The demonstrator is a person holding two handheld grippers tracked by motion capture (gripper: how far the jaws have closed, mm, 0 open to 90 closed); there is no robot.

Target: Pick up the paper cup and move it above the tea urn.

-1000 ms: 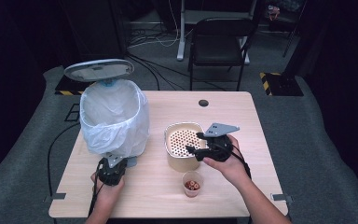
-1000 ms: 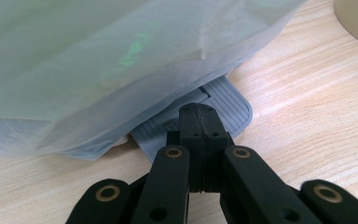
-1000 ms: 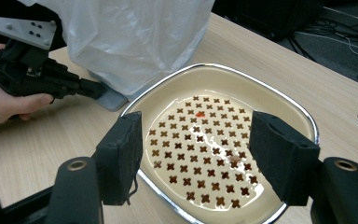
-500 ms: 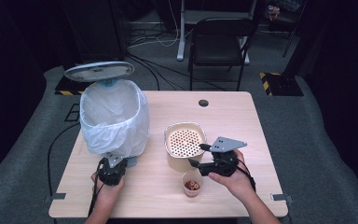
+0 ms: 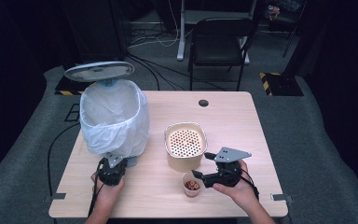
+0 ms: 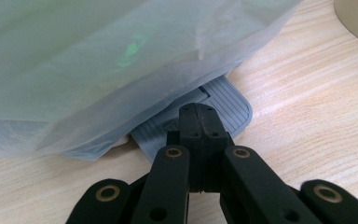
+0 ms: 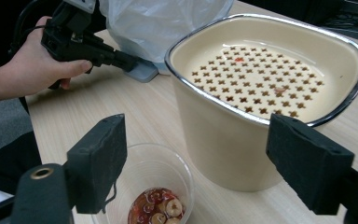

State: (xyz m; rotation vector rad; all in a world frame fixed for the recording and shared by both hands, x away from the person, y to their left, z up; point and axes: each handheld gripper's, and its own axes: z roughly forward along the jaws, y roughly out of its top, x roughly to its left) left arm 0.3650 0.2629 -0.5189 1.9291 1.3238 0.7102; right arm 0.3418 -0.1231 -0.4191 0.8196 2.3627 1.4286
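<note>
Now holding the right gripper (image 5: 198, 176) just beside the small clear cup (image 5: 192, 184), jaws wide and just opened further, nothing gripped. Sits near the table's (image 5: 242, 121) front edge, cup of reddish bits touching nothing, cream perforated pot (image 5: 185, 143) just behind it. Leaves bare wood to the right and far side. Presses the left gripper (image 6: 198, 112), jaws closed together, on the grey pedal (image 6: 235, 100) of the bag-lined bin (image 5: 114, 116). Shows the pedal's ribs in the left gripper view, the pot's cross-shaped holes in the right gripper view.
</note>
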